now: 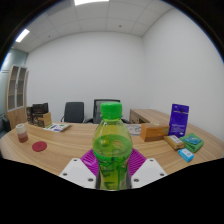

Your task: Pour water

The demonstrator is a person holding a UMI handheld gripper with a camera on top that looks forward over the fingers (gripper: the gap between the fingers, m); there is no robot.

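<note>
The bottle's (112,150) base is cut off below the claw (112,168), and its label is too blurred to read. One clear bottle with green cap and yellowish-green contents stands upright, gripped between both magenta pads (92,160) above the wooden table (60,145). Two office chairs (74,111) stand beyond.

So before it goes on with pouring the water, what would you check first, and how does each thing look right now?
1. Bottle between the fingers: ok, the purple pads sit against both its sides.
2. Green cap: not ok for pouring, it looks on.
3. Bottle upright: ok.
4. Liquid inside: cannot tell how full.
5. Cup or glass to pour into: cannot tell, none plainly shows on the table.
6. Clutter nearby: ok, the purple box and cardboard box stand well beyond the gripper.
</note>
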